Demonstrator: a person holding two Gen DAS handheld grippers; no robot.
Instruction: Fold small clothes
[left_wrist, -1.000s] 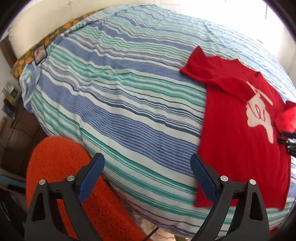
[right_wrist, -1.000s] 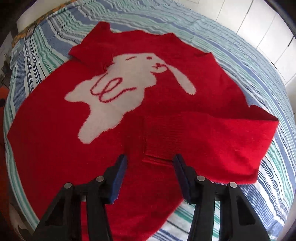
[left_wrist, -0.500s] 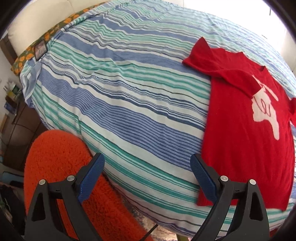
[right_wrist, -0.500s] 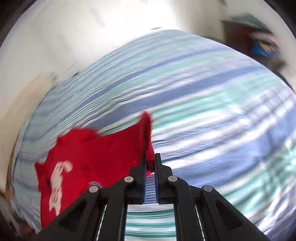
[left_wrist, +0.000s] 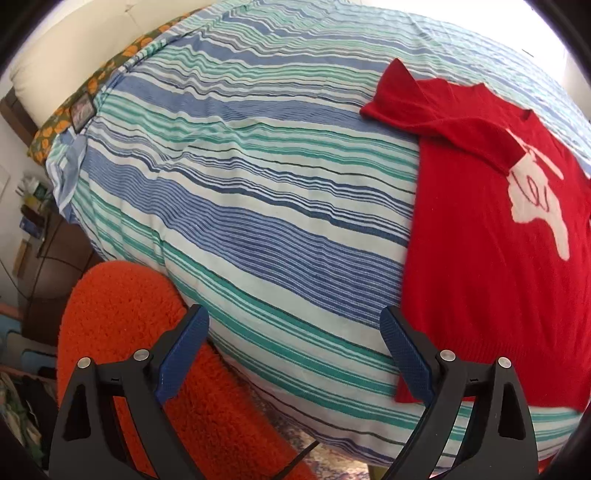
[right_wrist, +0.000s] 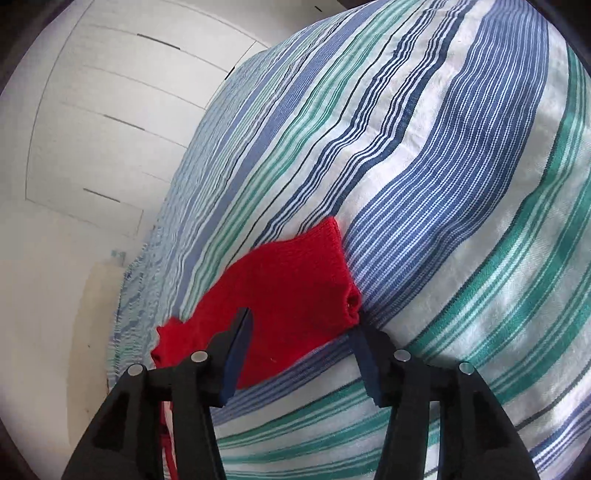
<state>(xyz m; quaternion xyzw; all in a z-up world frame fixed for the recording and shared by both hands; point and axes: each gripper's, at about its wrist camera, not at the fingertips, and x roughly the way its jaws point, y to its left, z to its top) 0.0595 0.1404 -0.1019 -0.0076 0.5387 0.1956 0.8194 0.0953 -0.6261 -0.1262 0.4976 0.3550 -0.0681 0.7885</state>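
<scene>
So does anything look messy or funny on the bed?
A bit. The red sweater has one sleeve folded across its chest, while the other sleeve sticks straight out onto the striped bedcover. Nothing looks torn or spilled.

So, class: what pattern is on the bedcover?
Blue, green and white stripes on the bedcover, clearest in the left wrist view.

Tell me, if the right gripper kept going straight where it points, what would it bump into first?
Probably the red knitted sleeve lying on the striped bedspread, just beyond the opening right gripper; depth is uncertain.

Red sweater (left_wrist: 480, 258) with white rabbit motif (left_wrist: 535, 199); blue, green and white striped bedcover (left_wrist: 258, 184).
</scene>
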